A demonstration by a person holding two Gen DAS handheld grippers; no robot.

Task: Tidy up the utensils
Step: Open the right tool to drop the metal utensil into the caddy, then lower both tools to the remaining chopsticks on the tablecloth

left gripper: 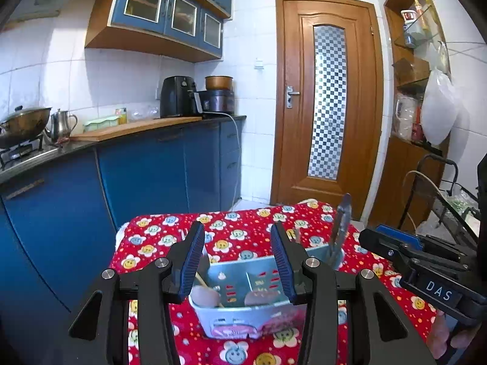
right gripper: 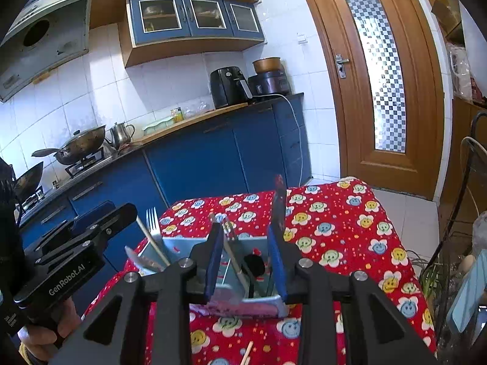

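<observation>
Red flowered tablecloth (left gripper: 243, 231), utensil caddy (left gripper: 243, 313) half hidden behind both empty, part-open grippers

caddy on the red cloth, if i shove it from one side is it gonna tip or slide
The caddy looks like thin, light plastic, so it would probably slide easily. The knife and fork stand tall above its rim, so a high push may tip it. The cloth might bunch up beneath it.

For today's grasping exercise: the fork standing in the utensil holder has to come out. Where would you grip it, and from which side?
Grip the fork by its neck, just below the tines, coming from above. It stands tines-up at the holder's left end with its handle buried inside, so only the top is free. A wooden stick leans close beside it; set the jaws across the fork's flat faces.
</observation>
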